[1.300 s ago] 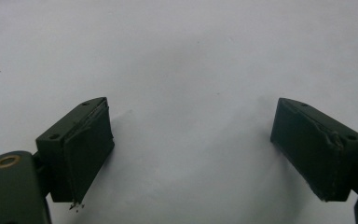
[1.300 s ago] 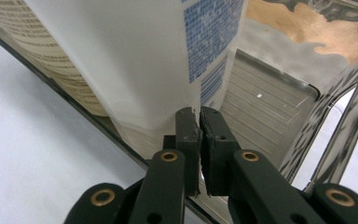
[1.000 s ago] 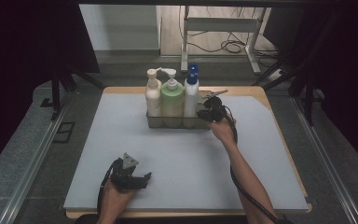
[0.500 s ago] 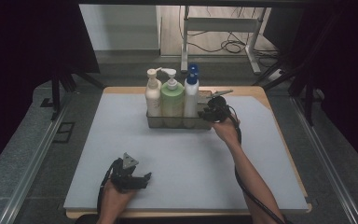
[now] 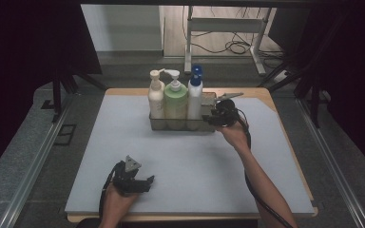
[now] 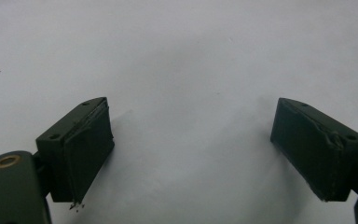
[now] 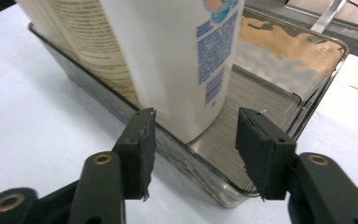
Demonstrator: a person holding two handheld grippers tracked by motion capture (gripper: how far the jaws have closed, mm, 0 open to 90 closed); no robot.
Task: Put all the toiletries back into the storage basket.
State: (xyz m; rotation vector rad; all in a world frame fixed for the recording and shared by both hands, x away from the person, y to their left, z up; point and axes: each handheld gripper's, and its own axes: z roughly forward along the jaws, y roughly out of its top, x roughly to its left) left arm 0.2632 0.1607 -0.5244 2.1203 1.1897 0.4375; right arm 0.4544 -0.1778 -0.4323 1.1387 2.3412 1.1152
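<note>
Three upright bottles stand in a metal tray (image 5: 204,124) at the far side of the surface (image 5: 195,166); the right gripper (image 7: 193,140), fingers spread, faces the blue-capped white bottle (image 5: 195,97) at its base. Judged rigid, smooth and possibly slippery, and top-heavy if full; grip the lower body squarely. The left gripper (image 5: 132,176) rests apart, fingers spread, empty.

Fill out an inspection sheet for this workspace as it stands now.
Surface: pale grey mat on a wooden table, flat.
Job's things: metal tray at the far middle, holding three upright bottles in a row: cream pump bottle, green pump bottle, white bottle with blue cap; tray's right end bare.
Clutter: nothing seen.
Grippers: right tongs open, at the tray's near wall before the white bottle; left tongs open over bare mat, holding nothing.
Cables: one trails along the right forearm; more on the floor beyond.
Surroundings: dark frame legs, a metal stand behind.
</note>
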